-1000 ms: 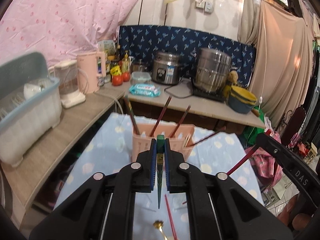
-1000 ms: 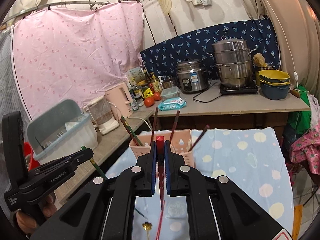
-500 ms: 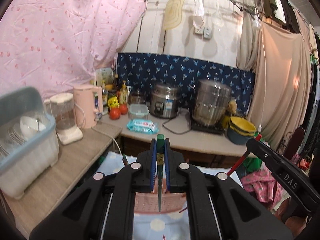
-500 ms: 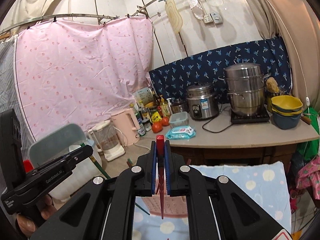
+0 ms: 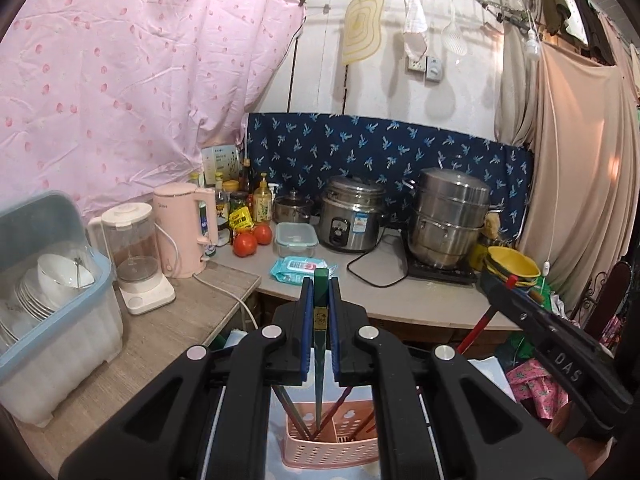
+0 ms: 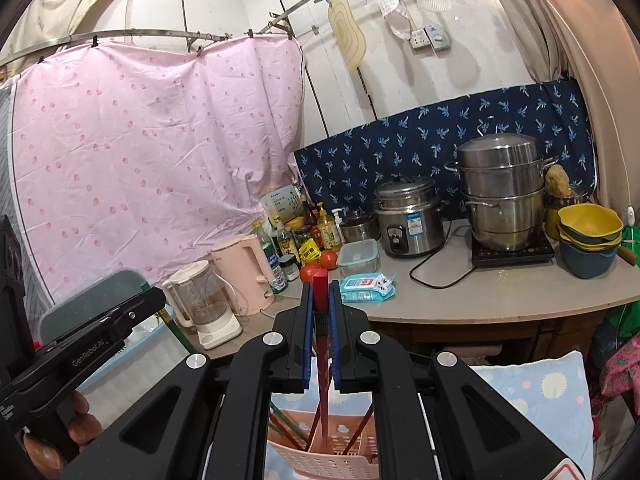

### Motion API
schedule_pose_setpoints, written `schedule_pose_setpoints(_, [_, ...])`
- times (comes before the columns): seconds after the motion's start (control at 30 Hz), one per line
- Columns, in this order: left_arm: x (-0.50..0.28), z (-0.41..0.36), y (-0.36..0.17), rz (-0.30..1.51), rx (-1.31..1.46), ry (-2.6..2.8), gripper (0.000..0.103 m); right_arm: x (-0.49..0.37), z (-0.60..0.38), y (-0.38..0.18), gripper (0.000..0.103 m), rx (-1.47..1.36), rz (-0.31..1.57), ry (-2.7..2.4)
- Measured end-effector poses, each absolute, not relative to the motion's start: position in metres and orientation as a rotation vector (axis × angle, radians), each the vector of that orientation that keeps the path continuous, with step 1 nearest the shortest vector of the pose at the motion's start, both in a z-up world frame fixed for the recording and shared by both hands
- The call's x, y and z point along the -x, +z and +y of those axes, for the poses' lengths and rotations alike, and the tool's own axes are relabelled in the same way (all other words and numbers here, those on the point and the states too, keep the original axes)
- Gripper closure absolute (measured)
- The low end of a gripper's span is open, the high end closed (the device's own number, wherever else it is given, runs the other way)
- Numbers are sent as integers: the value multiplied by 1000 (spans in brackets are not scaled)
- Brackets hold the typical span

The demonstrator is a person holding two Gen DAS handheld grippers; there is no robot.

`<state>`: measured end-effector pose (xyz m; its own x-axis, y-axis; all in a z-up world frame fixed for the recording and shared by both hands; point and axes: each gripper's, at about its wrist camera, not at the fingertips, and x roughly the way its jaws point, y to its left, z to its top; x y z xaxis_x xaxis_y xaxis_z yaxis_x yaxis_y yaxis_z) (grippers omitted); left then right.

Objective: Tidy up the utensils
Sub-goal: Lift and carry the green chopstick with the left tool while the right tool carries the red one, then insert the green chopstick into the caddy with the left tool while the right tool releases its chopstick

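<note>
Left fingers [image 5: 320, 288] clamp a green chopstick [image 5: 319, 360]; right fingers [image 6: 320, 292] clamp a red chopstick [image 6: 322, 380], both tips over the pink basket [image 5: 328, 450]

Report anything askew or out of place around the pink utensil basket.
Nothing stands out. The chopsticks in the pink utensil basket lean at mixed angles, as expected. Each gripper holds one upright above it: green chopstick, red chopstick.

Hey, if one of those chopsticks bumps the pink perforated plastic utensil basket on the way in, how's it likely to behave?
The pink perforated plastic utensil basket looks thin-walled and holey, so probably light and easy to shove. It sits on a cloth, which may let it slide or wobble. The chopsticks already leaning inside it raise its weight, so a sideways knock near the rim could tip it.
</note>
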<state>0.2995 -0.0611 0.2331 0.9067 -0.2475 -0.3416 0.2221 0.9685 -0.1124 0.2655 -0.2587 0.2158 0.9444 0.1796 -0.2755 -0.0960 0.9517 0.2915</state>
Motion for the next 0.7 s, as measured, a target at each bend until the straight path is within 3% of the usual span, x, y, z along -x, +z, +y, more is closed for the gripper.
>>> schedule_pose_setpoints(0.37, [-327,-70,193,438,54,-235,96,-298,-256,156,96,-273,430,126])
schedule_pose_setpoints(0.7, [-331,-77,175,462,36,-223,95,-302,-260,134,93,-257,473,97])
